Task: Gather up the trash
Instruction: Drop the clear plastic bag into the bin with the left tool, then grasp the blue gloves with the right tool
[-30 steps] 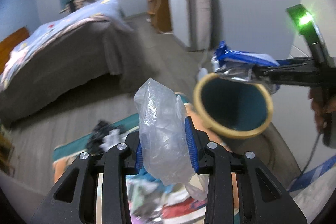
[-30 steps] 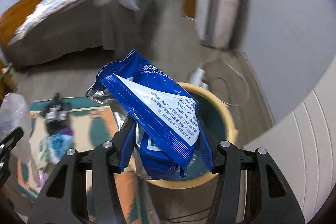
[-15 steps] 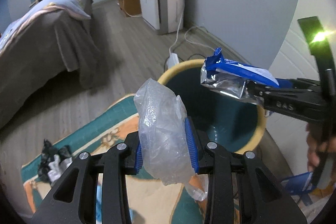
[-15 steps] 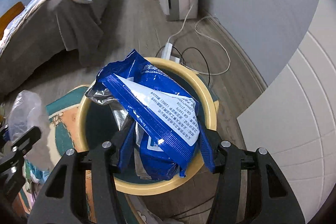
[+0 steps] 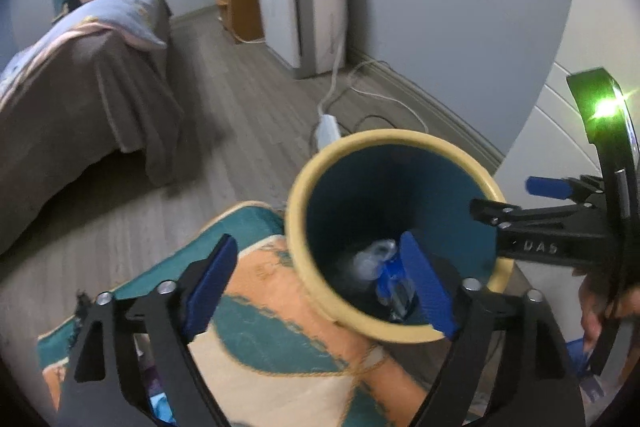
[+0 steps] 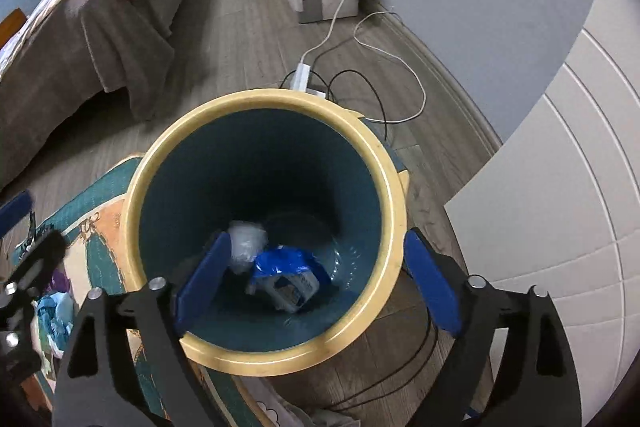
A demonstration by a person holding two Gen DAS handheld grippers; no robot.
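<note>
Left wrist view: left tongs (image 5: 320,279) stand apart, empty, beside the bin (image 5: 296,227). Clear plastic wad (image 5: 374,259) lies at the bottom.

Right wrist view: right tongs (image 6: 316,279) apart, empty, straddling the rim. Blue wrapper (image 6: 286,273) lies crumpled on the bin floor, long axis running roughly lower-right. Recommendation: lift both tongs straight up clear of the rim before seeking further litter on the rug (image 6: 100,227).

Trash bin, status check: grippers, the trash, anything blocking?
Left gripper open, empty. Right gripper open, empty, over the trash bin. Blue wrapper and clear plastic bag lie at bin bottom. Nothing blocking the opening.
</note>
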